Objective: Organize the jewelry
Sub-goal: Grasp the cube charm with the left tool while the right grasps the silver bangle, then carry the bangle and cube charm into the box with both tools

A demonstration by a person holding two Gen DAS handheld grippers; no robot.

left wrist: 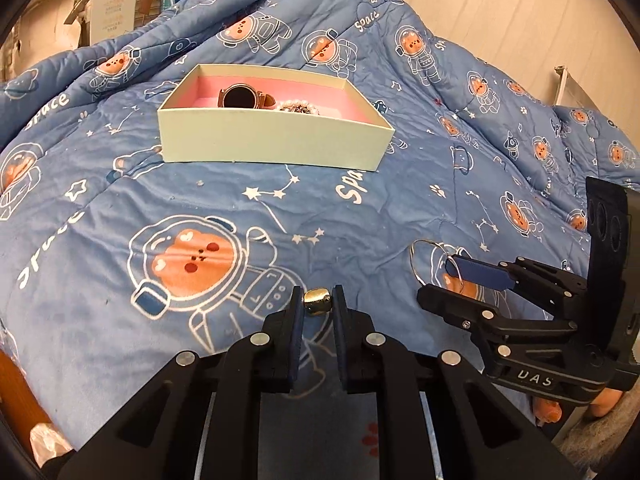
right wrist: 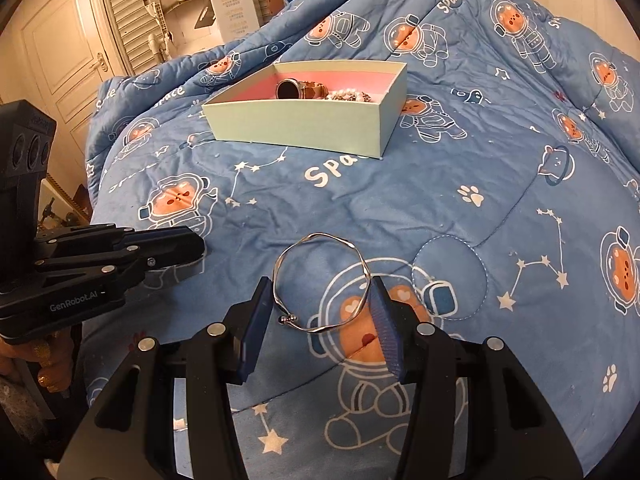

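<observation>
Between the left claw's narrowed fingers sits a gold ring, pinched just above the quilt. Beside it, the right claw spreads wide around a silver bangle lying flat. Farther off, the box holds a watch and beads.

A glossy gold metal ring and polished silver bangle are lying near a matt paperboard box on soft quilted cloth.

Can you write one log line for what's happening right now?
left gripper: shut on gold ring | right gripper: open around silver bangle | box: watch inside
</observation>
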